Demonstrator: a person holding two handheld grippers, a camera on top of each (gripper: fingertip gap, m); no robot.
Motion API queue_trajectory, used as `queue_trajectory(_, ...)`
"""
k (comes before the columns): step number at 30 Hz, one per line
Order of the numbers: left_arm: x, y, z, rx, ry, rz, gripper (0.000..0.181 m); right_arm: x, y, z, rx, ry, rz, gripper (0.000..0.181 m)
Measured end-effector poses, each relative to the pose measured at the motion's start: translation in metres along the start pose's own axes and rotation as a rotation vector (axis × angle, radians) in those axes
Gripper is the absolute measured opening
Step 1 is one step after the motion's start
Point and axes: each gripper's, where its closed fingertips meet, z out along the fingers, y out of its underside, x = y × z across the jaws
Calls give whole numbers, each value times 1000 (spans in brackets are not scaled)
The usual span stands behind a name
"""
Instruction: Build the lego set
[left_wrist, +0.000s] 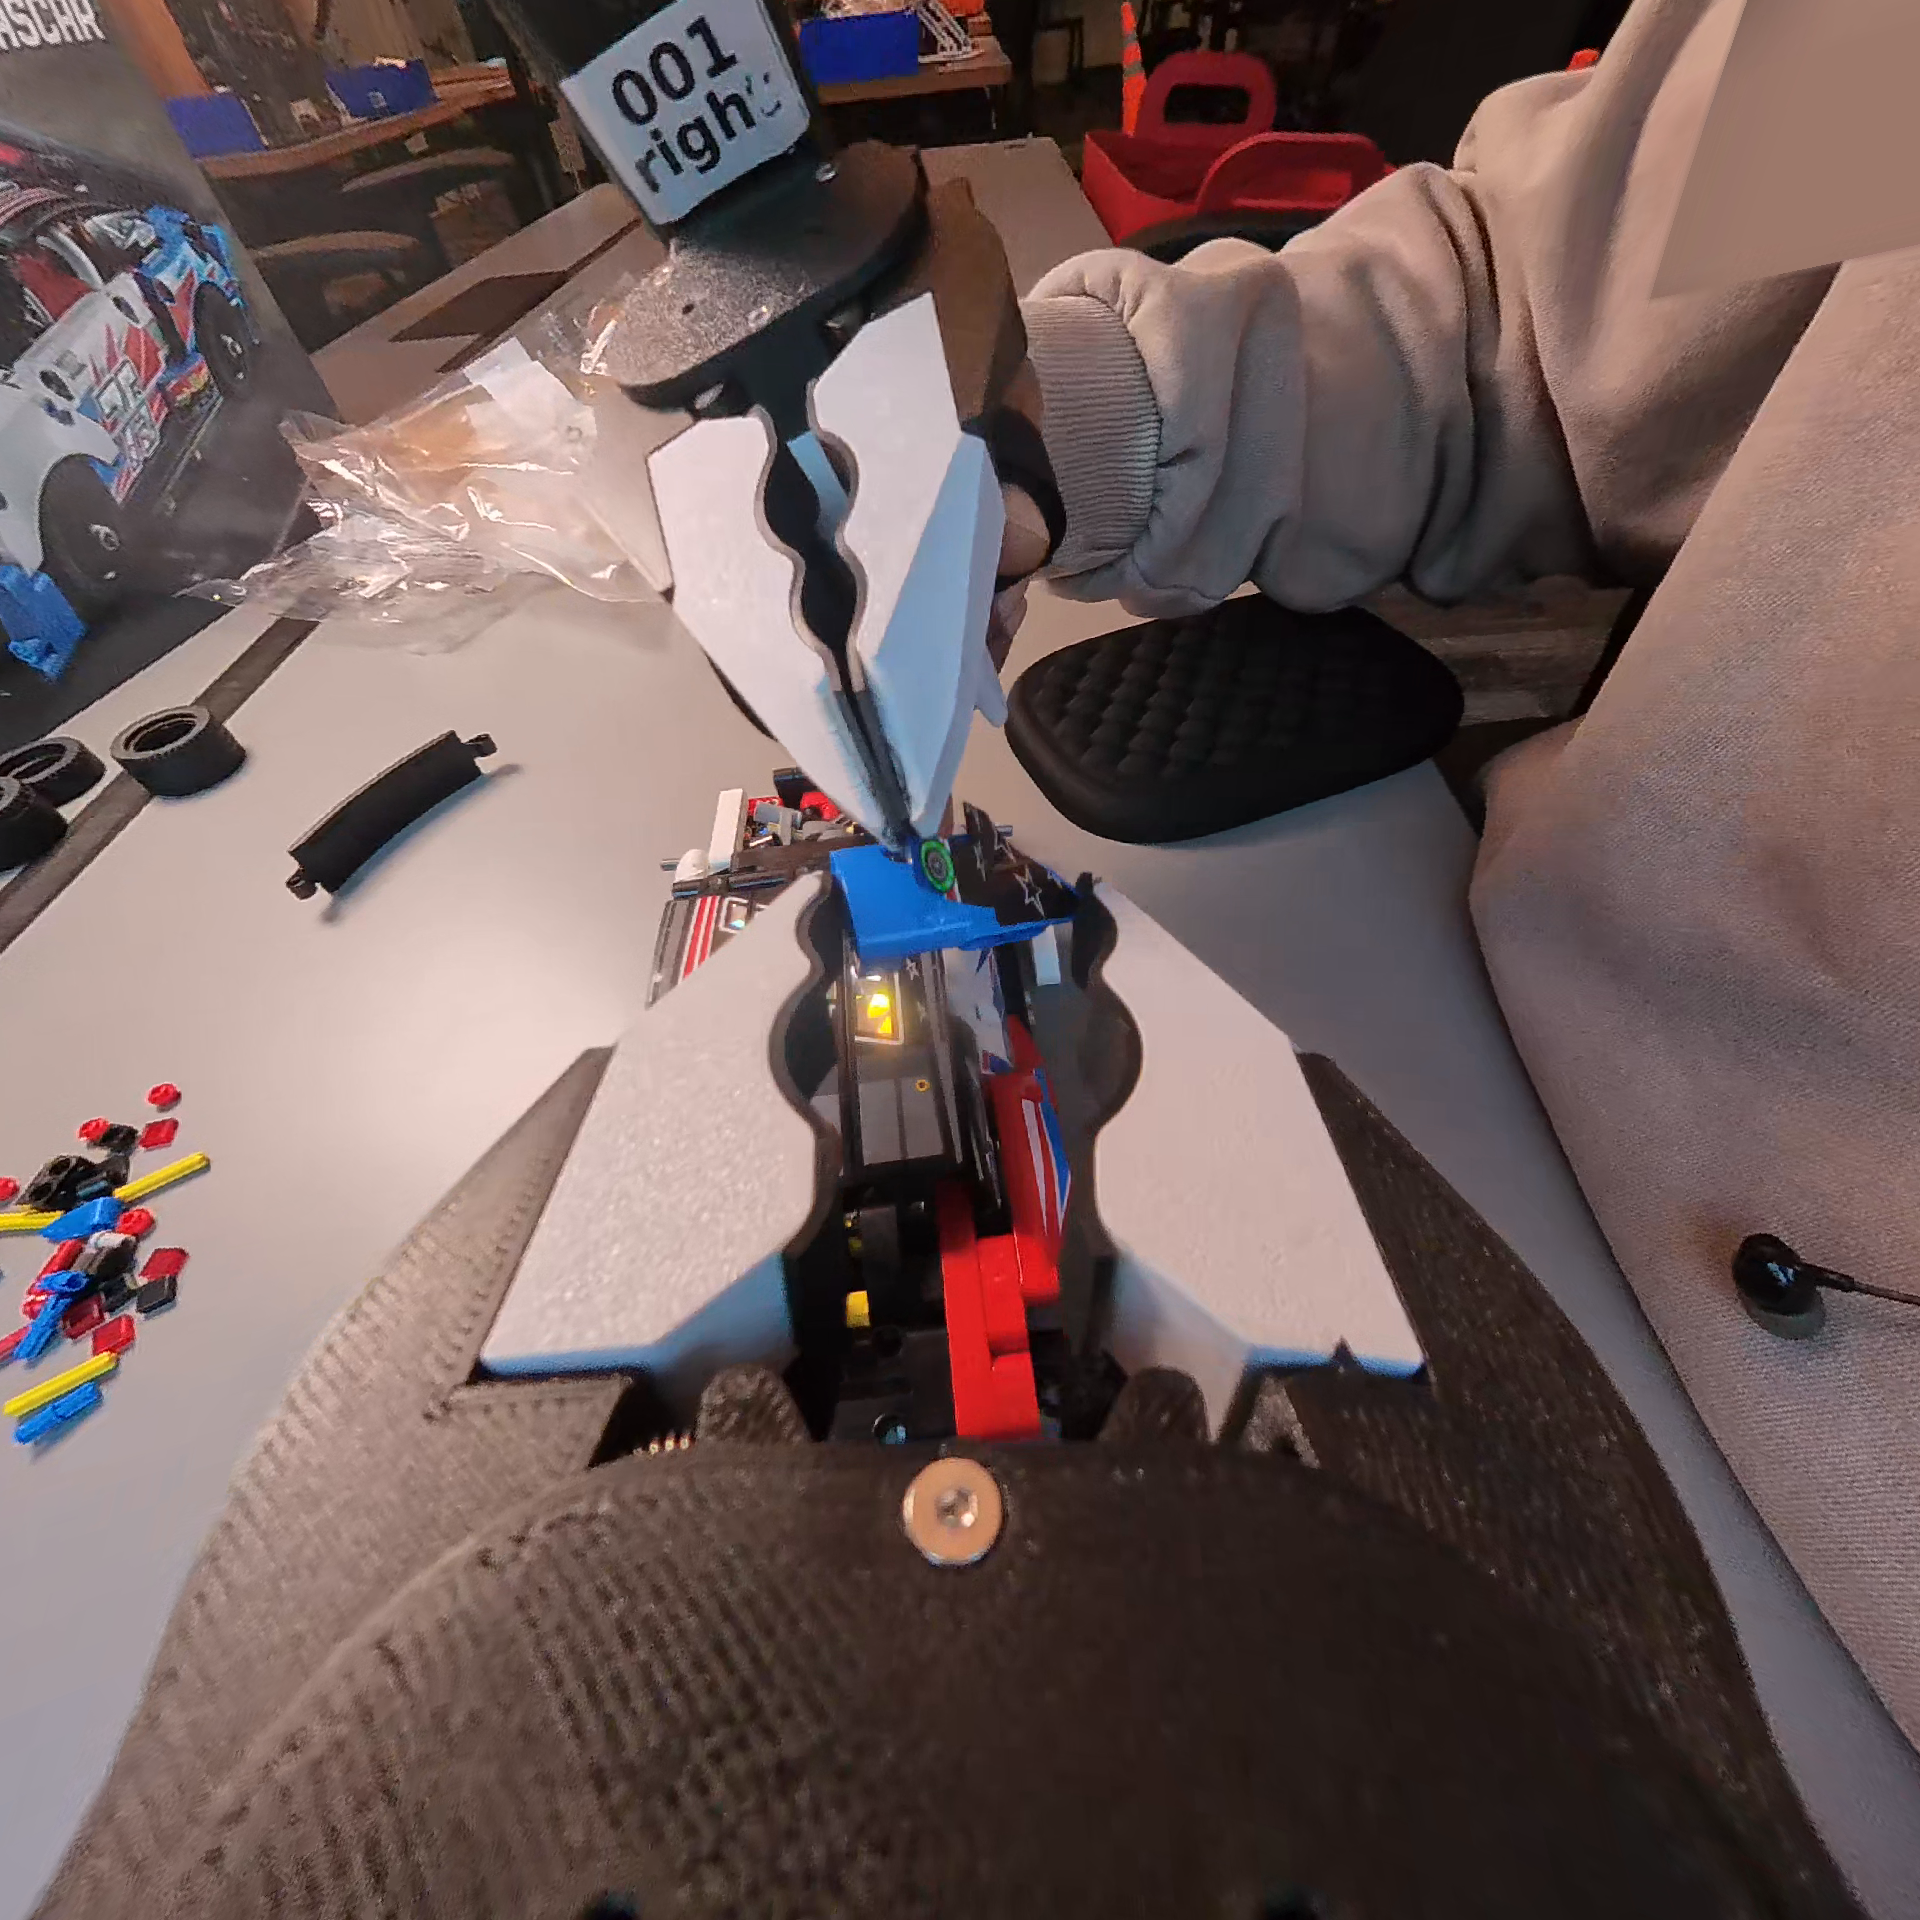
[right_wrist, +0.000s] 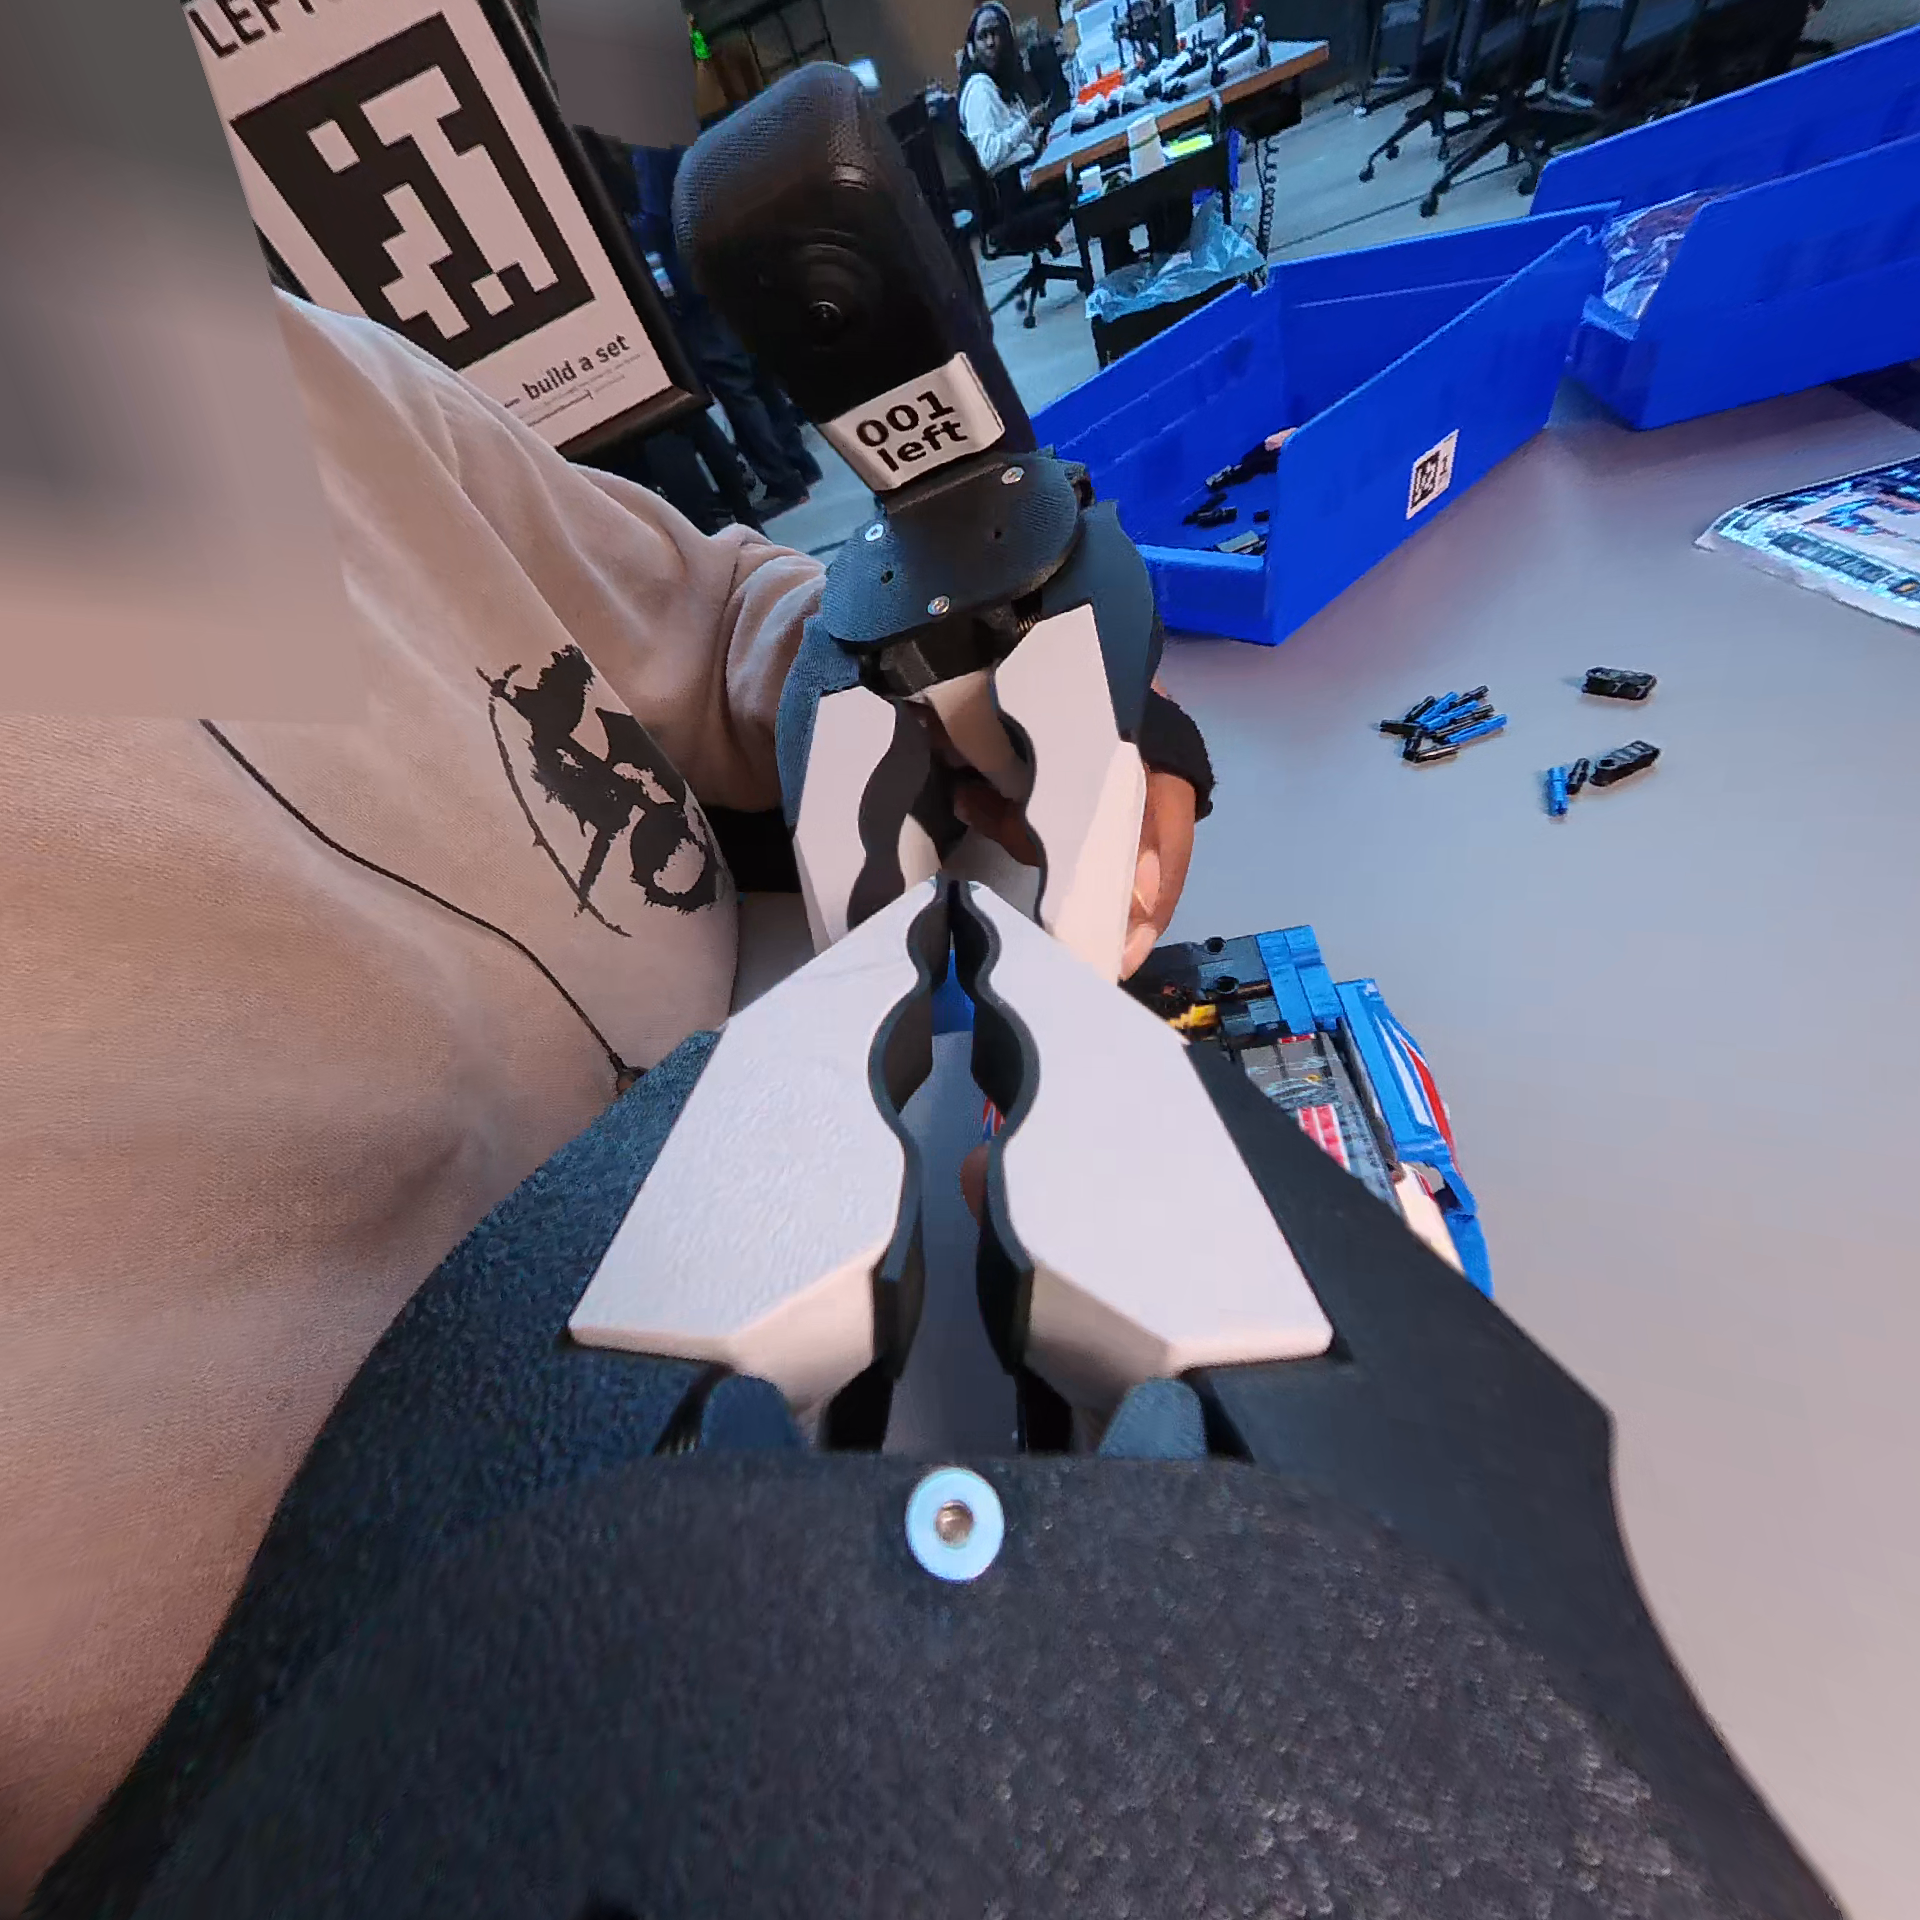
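Note:
The part-built lego car (left_wrist: 935, 1174), black with red, blue and white panels, lies lengthwise between the white fingers (left_wrist: 675, 1143) of my left gripper (left_wrist: 956, 904), which is shut on it above the grey table (left_wrist: 416, 1039). My right gripper (left_wrist: 899, 831) comes down from above with its jaws shut. Its tips touch the car's blue panel (left_wrist: 894, 904) beside a small green-rimmed round piece (left_wrist: 935, 862). I cannot tell whether they pinch anything. In the right wrist view my right gripper (right_wrist: 951, 894) is shut, and the car (right_wrist: 1340, 1091) shows to its right.
Loose small pieces (left_wrist: 94, 1247), black tyres (left_wrist: 177, 748), a curved black piece (left_wrist: 390, 810), a plastic bag (left_wrist: 447, 509) and the set's box (left_wrist: 104, 343) lie left. Blue bins (right_wrist: 1351, 447), pins (right_wrist: 1444, 717) and a leaflet (right_wrist: 1829, 540) lie right. The person's sweatshirt (right_wrist: 312, 935) is close. The grippers are tip to tip, or close to it.

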Motion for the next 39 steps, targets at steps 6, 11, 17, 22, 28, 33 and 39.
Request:
queue_trajectory(6, 5, -3, -1, 16, 31, 4, 43, -2, 0, -1, -8, -45, 12, 0)
queue_trajectory(11, 11, -5, -1, 25, 58, 6, 43, -3, 4, -1, -17, -62, 18, 0)
queue_trajectory(17, 15, -6, -1, 27, 83, 3, 43, -5, 7, -1, -33, -73, 8, 0)
queue_trajectory(22, 17, -3, 0, 10, 98, -4, 43, -5, 11, 0, -77, -52, -26, 0)
queue_trajectory(28, 21, -2, 0, 1, 125, -7, 42, -9, 12, 1, -107, -56, -67, 0)
queue_trajectory(33, 25, -2, 0, -5, 139, 2, 43, -11, 14, 2, -123, -60, -88, 0)
queue_trajectory(39, 26, 0, 0, -15, 154, -4, 43, -11, 17, 3, -161, -46, -126, 0)
